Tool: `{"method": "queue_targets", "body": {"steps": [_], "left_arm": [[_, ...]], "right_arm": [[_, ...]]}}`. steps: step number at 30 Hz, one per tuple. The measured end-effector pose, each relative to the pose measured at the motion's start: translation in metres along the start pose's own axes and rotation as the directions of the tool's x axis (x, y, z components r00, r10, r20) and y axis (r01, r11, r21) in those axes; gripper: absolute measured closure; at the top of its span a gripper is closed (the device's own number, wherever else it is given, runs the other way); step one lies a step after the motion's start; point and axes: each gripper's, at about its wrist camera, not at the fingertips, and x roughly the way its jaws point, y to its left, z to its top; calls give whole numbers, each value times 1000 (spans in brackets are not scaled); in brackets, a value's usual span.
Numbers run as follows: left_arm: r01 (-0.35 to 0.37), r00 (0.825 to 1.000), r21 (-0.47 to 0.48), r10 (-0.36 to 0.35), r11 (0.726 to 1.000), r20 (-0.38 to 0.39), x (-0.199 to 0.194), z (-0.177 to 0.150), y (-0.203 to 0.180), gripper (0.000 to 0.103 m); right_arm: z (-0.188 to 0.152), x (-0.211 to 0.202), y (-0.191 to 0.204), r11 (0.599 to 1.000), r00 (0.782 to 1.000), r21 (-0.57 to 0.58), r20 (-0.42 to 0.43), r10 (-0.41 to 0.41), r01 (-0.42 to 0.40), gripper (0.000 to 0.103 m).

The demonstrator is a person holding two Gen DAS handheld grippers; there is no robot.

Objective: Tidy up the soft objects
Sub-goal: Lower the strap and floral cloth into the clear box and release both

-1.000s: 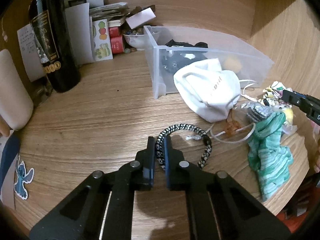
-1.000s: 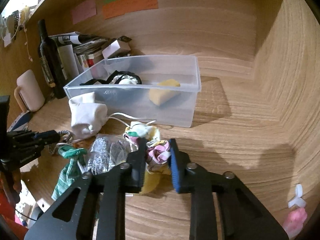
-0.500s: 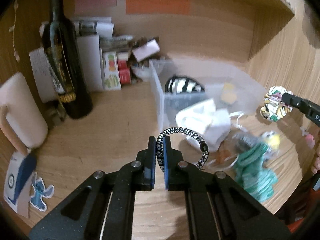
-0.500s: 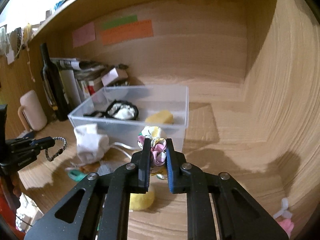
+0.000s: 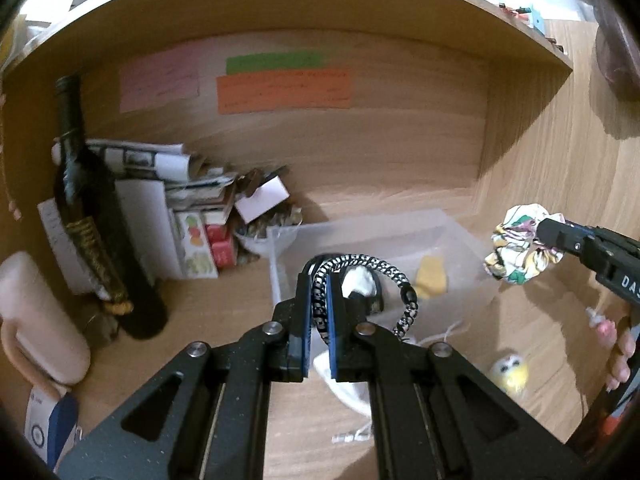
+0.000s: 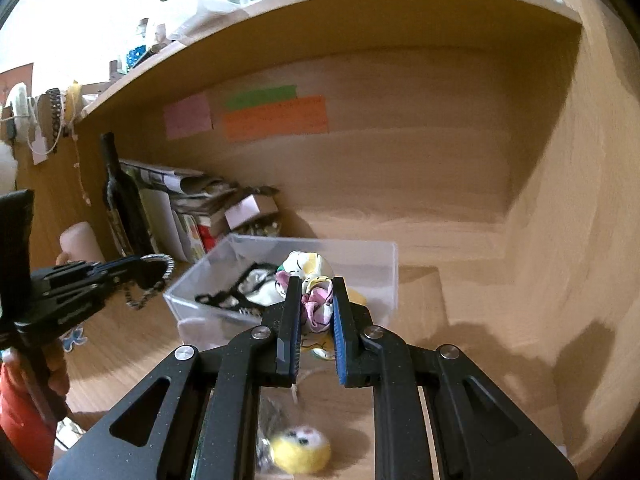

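Left wrist view: the left gripper (image 5: 319,312) is closed tight on a black-and-white braided cord (image 5: 362,270), which arches up out of the jaws and hangs down to the right, clear of the desk (image 5: 224,312). Beyond the fingertips stands a clear bin (image 5: 460,240); inside it lie a yellow sponge (image 5: 431,278) and a white, black-edged item, partly hidden. A dark bottle (image 5: 92,216) stands at the left, beside a stack of papers (image 5: 160,184). At the right edge the right gripper (image 5: 542,231) holds a floral scrunchie (image 5: 516,248) in the air. A yellow plush (image 5: 509,372) lies on the desk in front of the bin.

Right wrist view: the right gripper (image 6: 313,312) is nearly closed, pinching the scrunchie (image 6: 314,292) between its blue pads, raised before the near wall of the bin (image 6: 280,248). The left gripper (image 6: 154,266) shows at the left, with the cord (image 6: 150,284) dangling from it, to the left of the bin. The plush (image 6: 301,450) lies on the desk below the fingers.
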Motion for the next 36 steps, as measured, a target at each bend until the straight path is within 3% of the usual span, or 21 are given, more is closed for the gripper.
{"method": "queue_targets", "body": {"steps": [9,17,26,36], "left_arm": [[7,1000,33,-6,999,-5,32,21,-10,97],[29,995,26,-26,999,-98,73,27,-16,97],[14,984,66,-2,998,-179,107,25,-28,97],[54,974,118,-27,992,-224,118,15,-43,97]], "right_arm": [[16,35,5,999,998,-25,-35,45,-45,91],[19,73,6,998,993,-39,-107,41,-45,91],[4,115,3,997,970,-61,-241,38,-54,91],[-5,125,-1,995,955,-92,-297,6,-34,87]]}}
